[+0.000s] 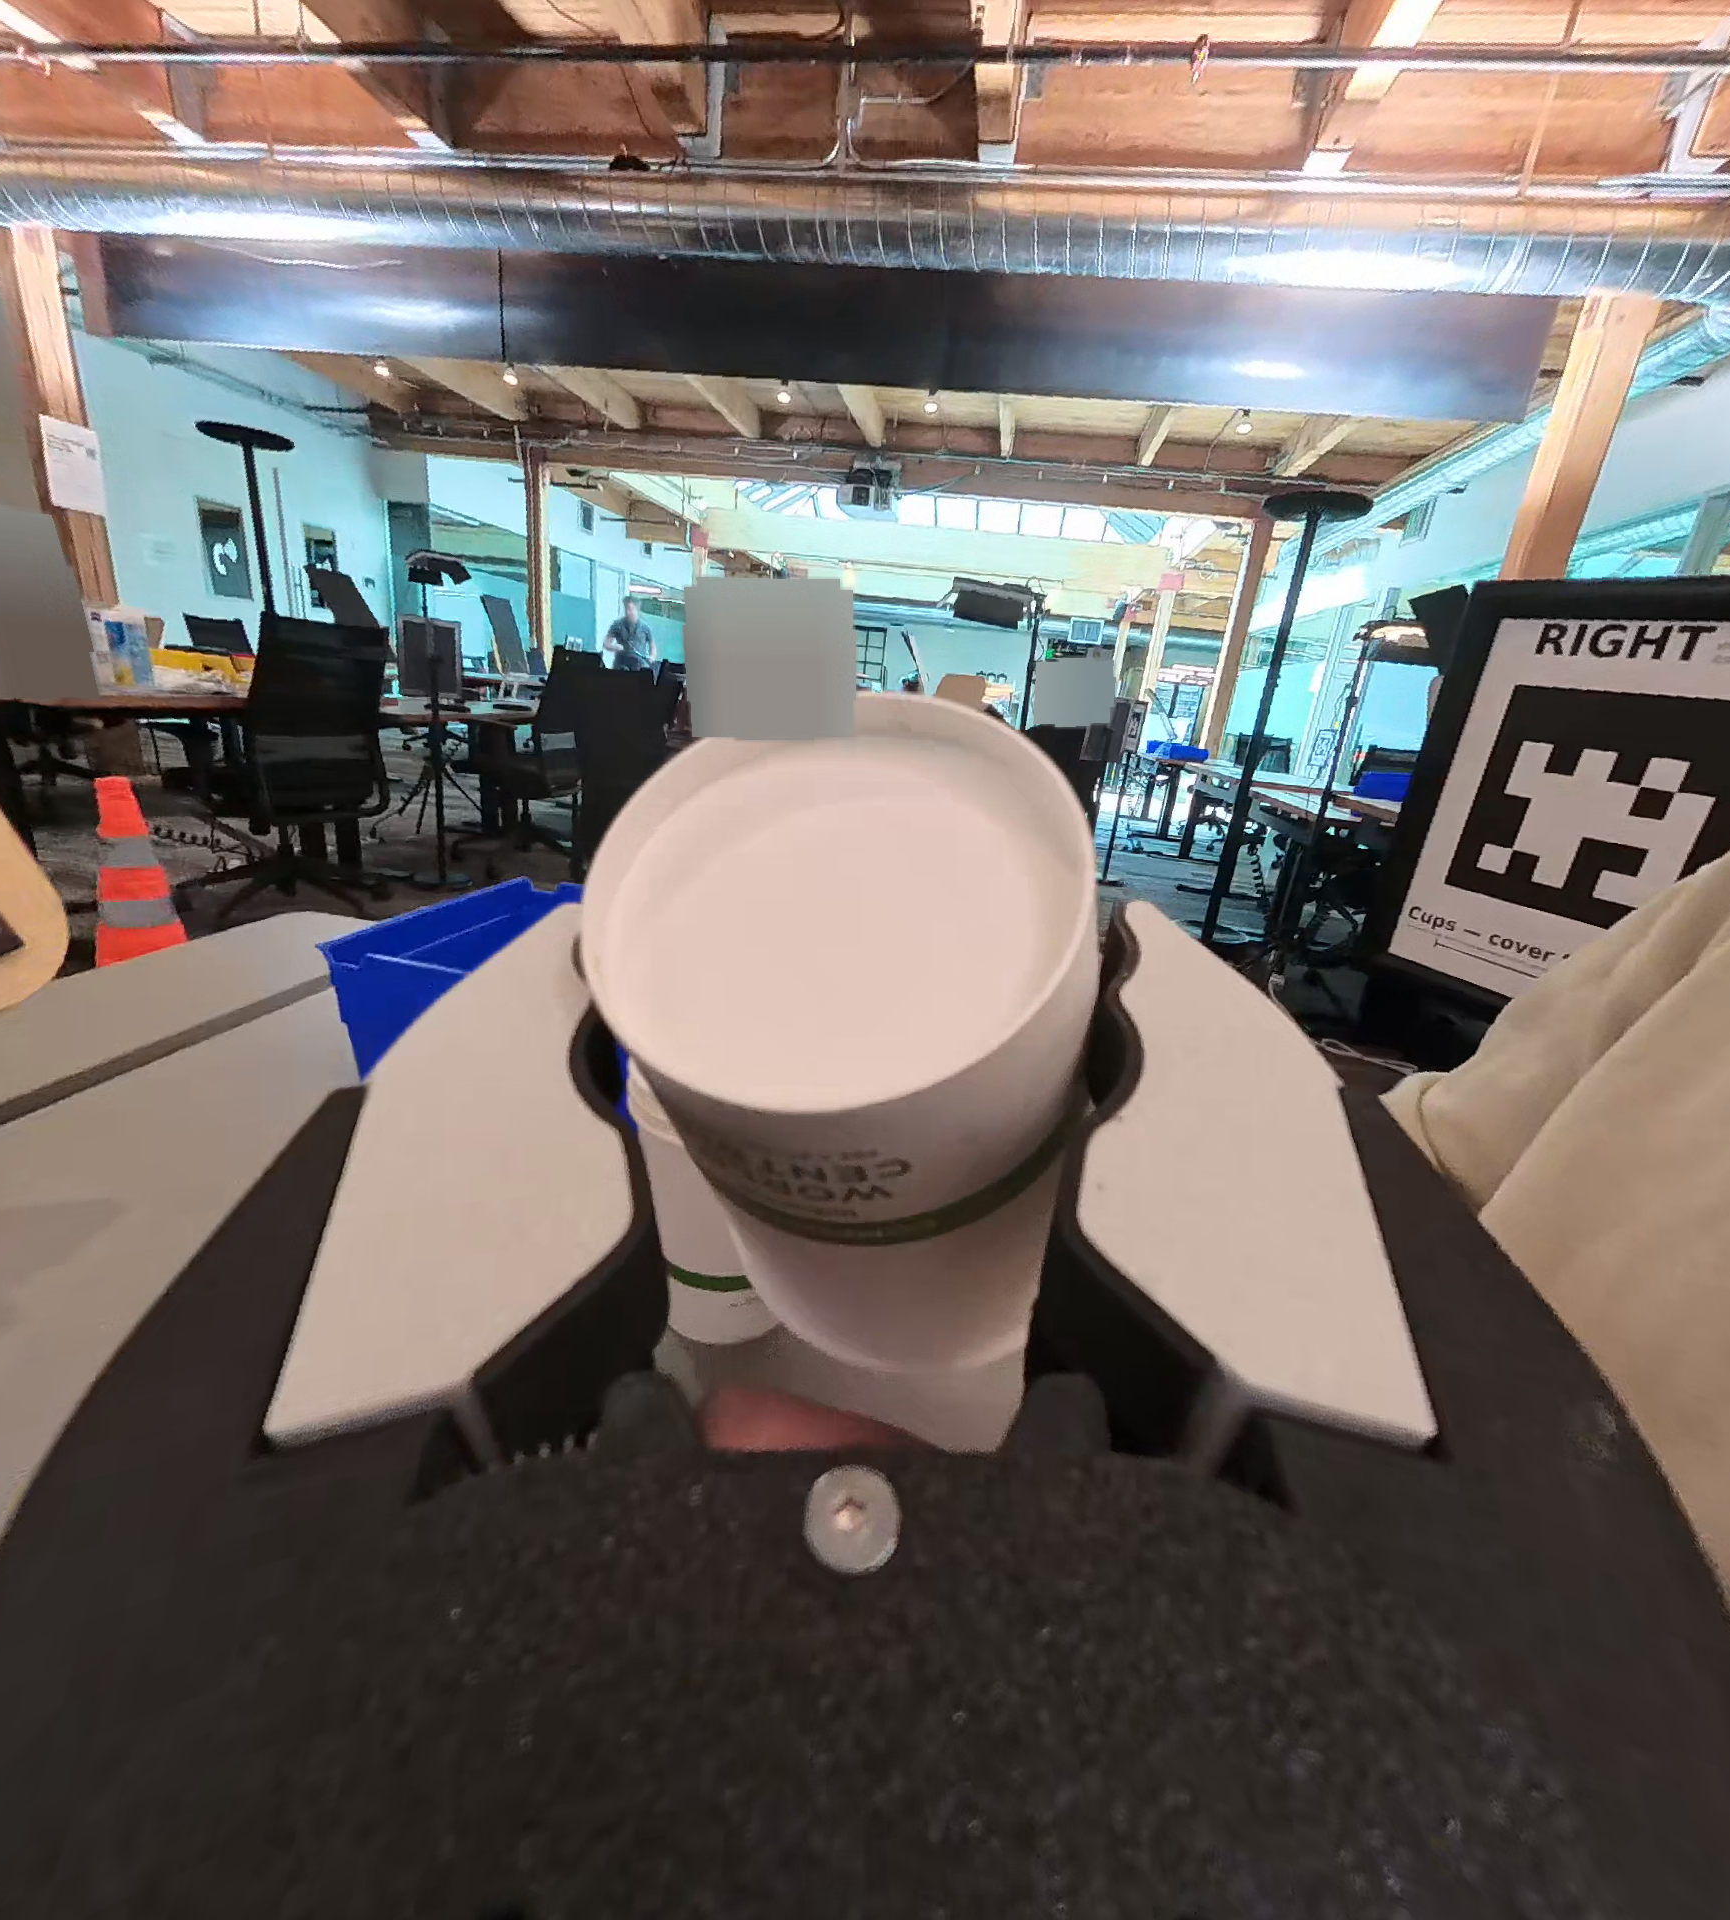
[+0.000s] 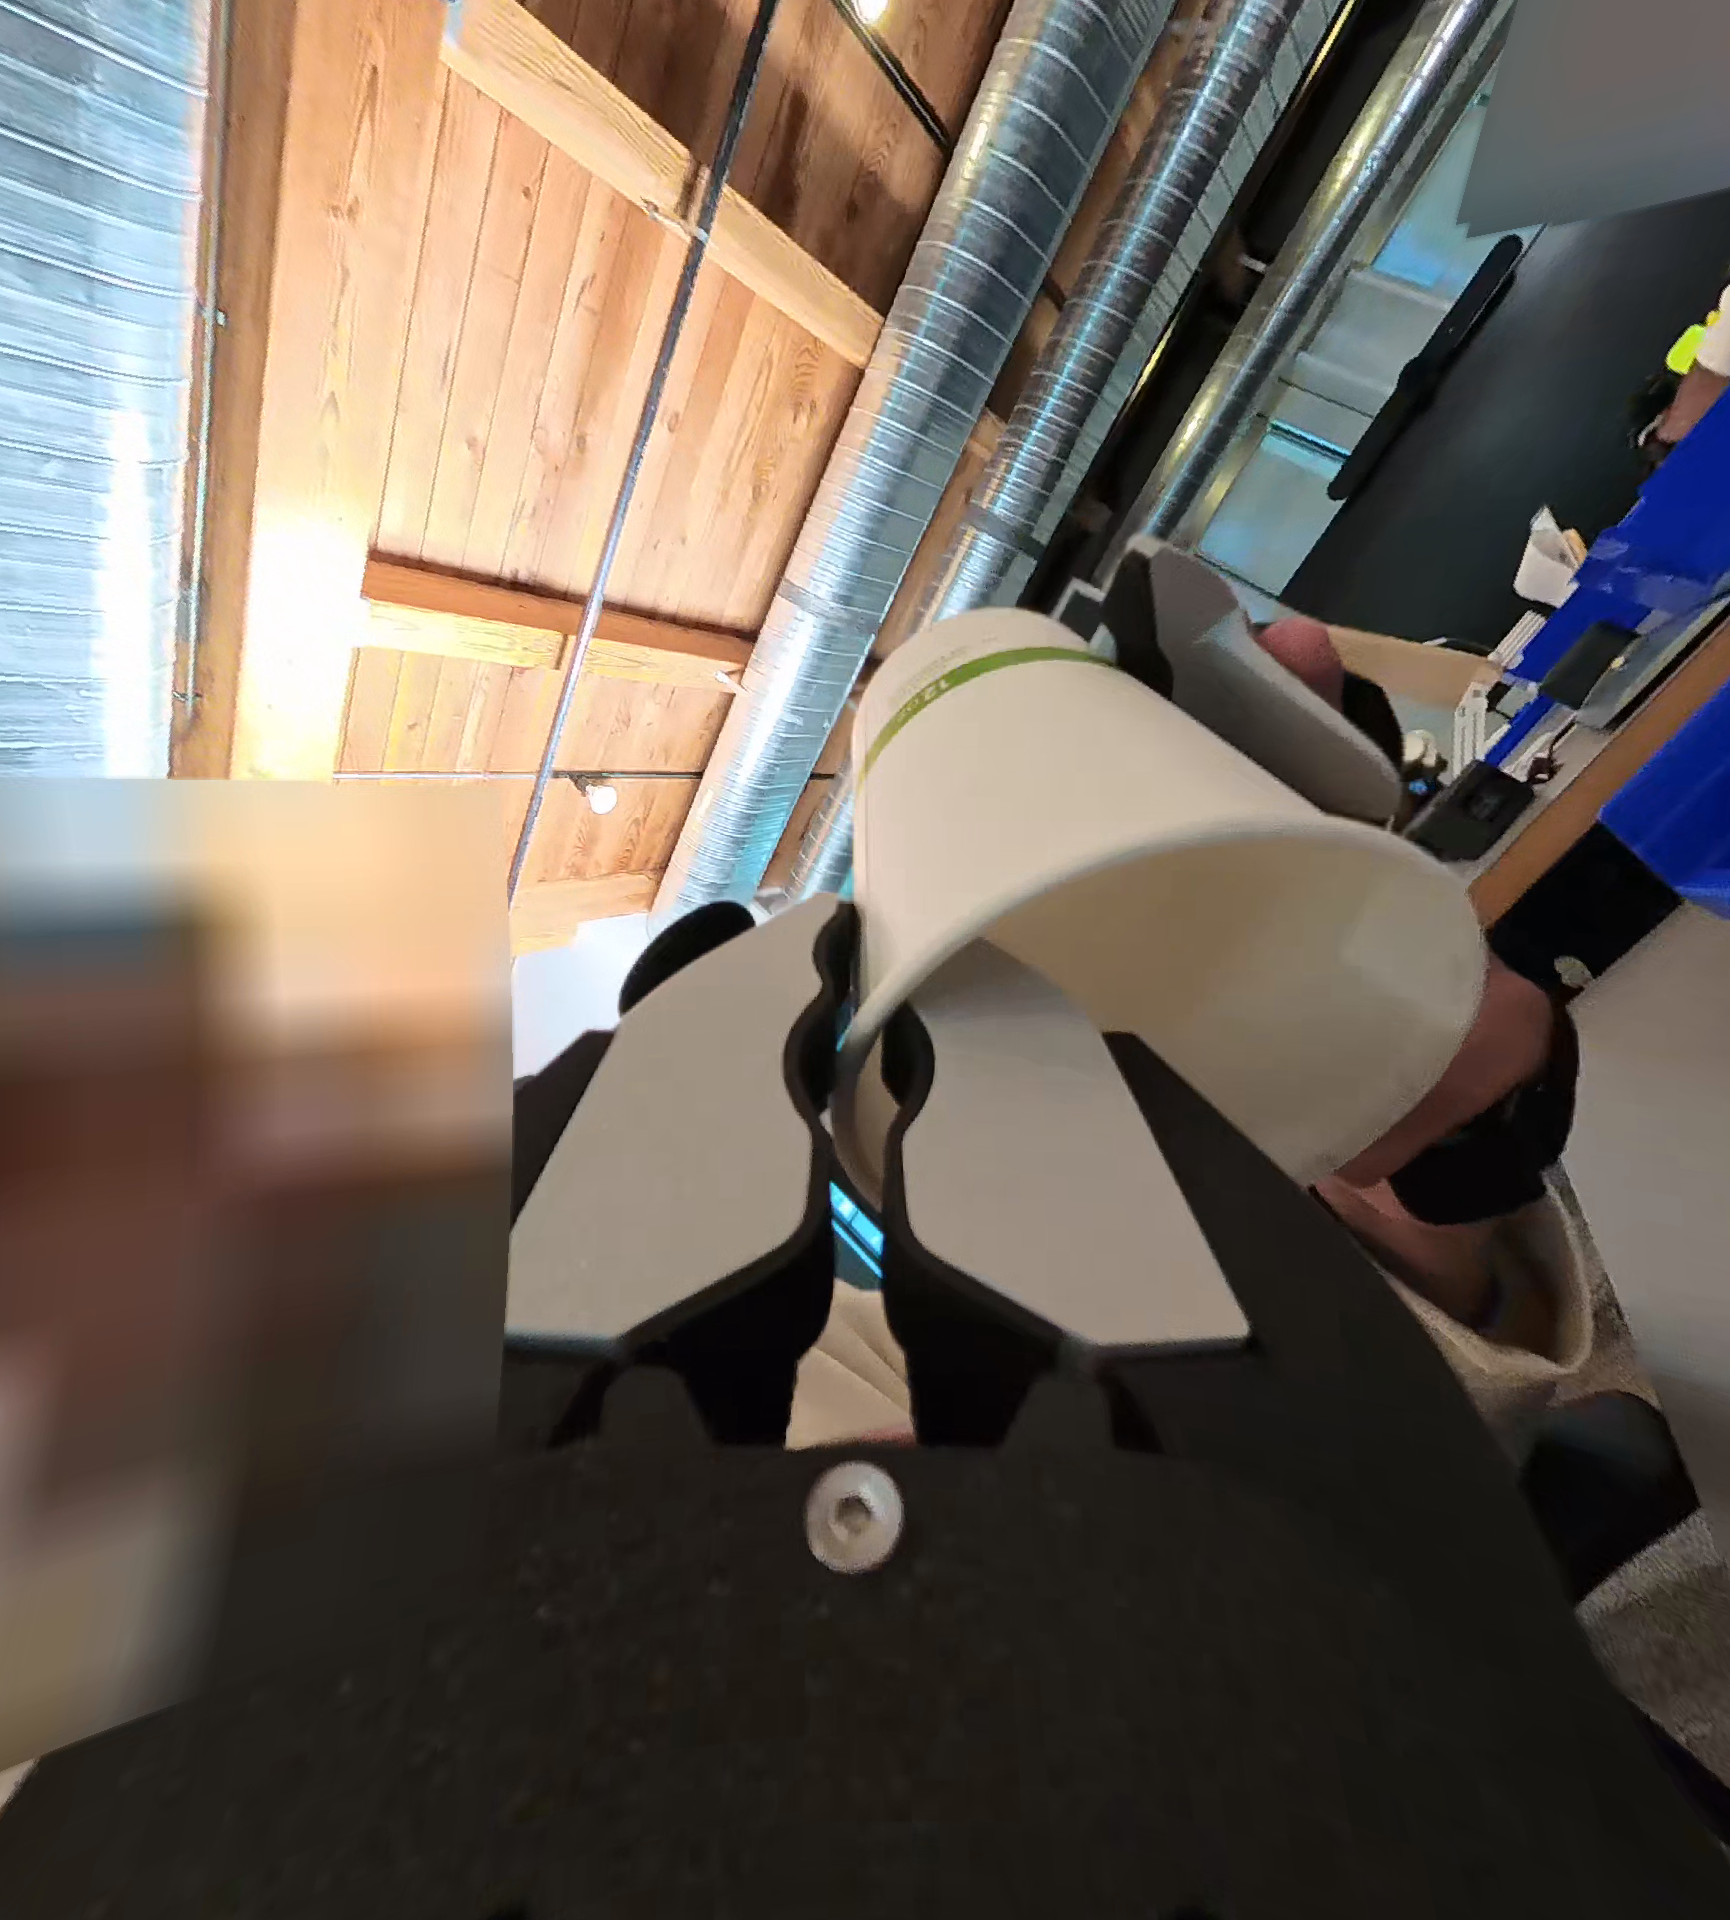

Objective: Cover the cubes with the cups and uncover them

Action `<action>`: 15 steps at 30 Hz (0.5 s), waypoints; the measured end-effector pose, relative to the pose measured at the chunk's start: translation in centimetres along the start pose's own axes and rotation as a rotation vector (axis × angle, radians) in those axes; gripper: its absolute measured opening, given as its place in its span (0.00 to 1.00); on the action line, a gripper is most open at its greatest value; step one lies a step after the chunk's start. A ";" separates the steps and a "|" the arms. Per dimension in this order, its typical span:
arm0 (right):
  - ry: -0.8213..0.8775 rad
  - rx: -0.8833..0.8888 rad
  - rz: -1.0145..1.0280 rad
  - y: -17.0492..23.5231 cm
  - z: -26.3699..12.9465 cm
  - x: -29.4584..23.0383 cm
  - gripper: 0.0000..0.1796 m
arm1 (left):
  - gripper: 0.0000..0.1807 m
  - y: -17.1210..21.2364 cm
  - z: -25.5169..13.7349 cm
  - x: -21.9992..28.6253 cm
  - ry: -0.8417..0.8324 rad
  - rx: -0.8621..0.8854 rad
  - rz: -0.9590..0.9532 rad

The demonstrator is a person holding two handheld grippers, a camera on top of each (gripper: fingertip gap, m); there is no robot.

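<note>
The left hand-held gripper [image 1: 845, 1029] clamped a smooth white paper cup [image 1: 840, 977], bottom foremost, a second cup [image 1: 700, 1236] nested behind. The right hand-held gripper [image 2: 859, 997] pinched the cup's thin rim [image 2: 856, 1039].

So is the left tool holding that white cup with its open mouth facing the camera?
No, the left tool grips the white cup with its closed base toward the camera.

I count two white paper cups [image 1: 845, 997] nested between my left claw's fingers, one blue bin [image 1: 425, 961] just behind them.
</note>
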State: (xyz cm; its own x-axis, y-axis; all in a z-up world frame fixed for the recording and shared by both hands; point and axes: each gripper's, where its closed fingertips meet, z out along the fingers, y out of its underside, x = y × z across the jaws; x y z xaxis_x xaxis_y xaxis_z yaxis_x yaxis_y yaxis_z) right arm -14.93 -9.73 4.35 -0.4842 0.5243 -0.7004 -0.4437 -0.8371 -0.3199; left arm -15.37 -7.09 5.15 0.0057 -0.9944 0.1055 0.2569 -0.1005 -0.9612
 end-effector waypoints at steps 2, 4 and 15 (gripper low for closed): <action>0.025 -0.020 -0.026 0.2 -0.1 0.0 0.01 | 0.48 -0.3 -1.0 0.3 -0.003 0.015 -0.006; 0.057 -0.024 -0.084 -0.1 -0.4 -0.3 0.01 | 0.45 -0.9 -2.5 0.2 -0.036 0.032 -0.005; 0.477 -0.062 -0.627 -1.2 -7.1 0.0 0.01 | 0.39 10.4 -11.3 -7.2 -0.786 -0.444 -0.001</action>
State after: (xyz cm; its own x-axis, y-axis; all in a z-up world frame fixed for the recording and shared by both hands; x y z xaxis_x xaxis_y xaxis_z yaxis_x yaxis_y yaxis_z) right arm -9.07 -9.82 0.22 0.2241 0.7895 -0.5714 -0.4770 -0.4224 -0.7708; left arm -23.62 -1.37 -8.50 0.7061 -0.7018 0.0940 -0.1382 -0.2668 -0.9538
